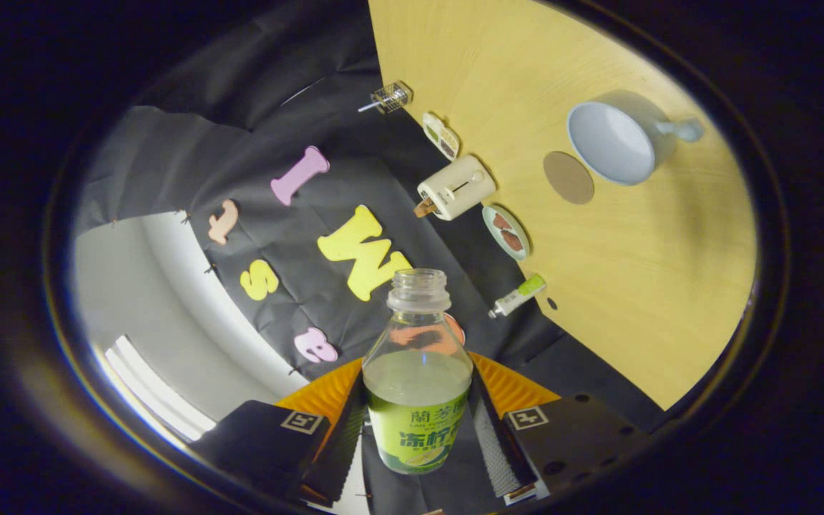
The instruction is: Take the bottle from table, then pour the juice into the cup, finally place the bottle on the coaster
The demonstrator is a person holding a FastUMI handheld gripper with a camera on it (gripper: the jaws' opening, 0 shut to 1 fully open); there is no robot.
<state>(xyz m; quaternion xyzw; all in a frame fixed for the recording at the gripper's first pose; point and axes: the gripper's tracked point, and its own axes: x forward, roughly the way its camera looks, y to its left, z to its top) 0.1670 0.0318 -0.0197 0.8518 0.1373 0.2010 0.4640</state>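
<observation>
Bottle in the claw, tilted view, cup well off to the upper right

The claw is closed on the uncapped bottle at the bottom centre of the frame, both fingers pressing its labelled body, juice standing about halfway up. The cup sits at the upper right on the wooden surface, the round coaster just beside it. The risks, as I judge them: with no cap, any hasty tilt on the way over would spill juice short of the cup; the smooth bottle could also twist in the grip while pouring, or the cup be nudged.
</observation>
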